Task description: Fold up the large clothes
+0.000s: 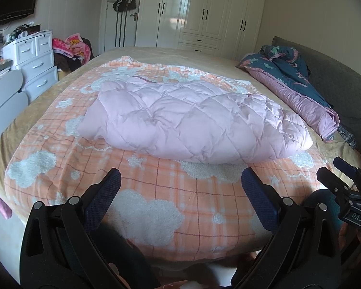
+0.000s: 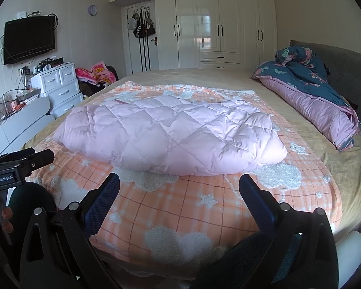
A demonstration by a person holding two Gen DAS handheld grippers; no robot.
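A pale pink quilted down coat lies folded into a puffy, rounded bundle on the middle of the bed, its satiny shell stitched in a diamond pattern and creased along the near edge. It rests on an orange-and-white plaid blanket with fluffy, raised white cloud and star shapes, which is spread over a tan plush bedspread. The left gripper hovers at the near edge of the bed, short of the coat, its two black fingers with dark blue textured pads spread wide apart and holding nothing. The right gripper hangs just beside it, also short of the coat, with its fingers likewise wide apart and empty. Near the grey padded headboard lies a rumpled duvet, dark blue with a floral print on one face and plain mauve on the other. Across the room stand glossy white wardrobes with slim black handles, and a white plastic drawer unit stands by the left wall.
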